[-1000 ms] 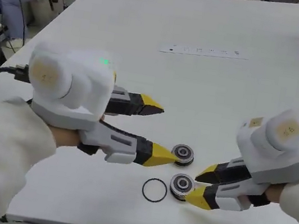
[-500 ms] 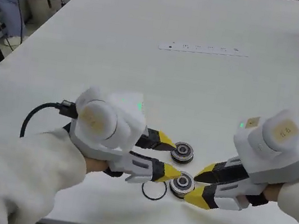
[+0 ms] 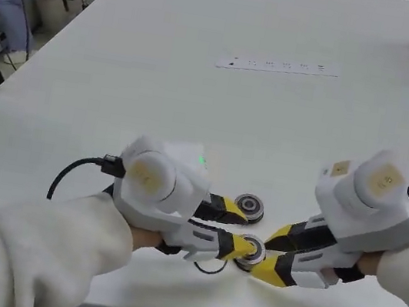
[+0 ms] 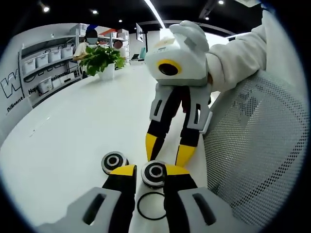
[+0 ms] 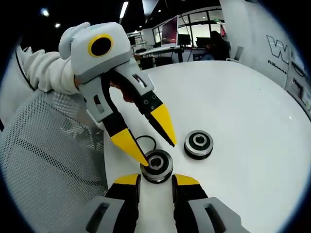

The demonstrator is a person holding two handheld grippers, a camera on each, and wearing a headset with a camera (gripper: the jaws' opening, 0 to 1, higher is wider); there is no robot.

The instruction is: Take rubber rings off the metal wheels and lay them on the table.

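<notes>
The left gripper (image 4: pixel 150 171) stands spread with one tip on the nearer metal wheel (image 5: pixel 156 165), which the right gripper (image 5: pixel 156 180) brackets, grip unclear, loose rubber ring (image 4: pixel 151 206) beside.

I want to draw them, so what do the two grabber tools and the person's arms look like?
The left gripper and the right gripper look the same: chunky white and grey bodies, and two black jaws ending in pointed yellow tips. A black cable trails from the back of each. The person wears fluffy cream sleeves.
</notes>
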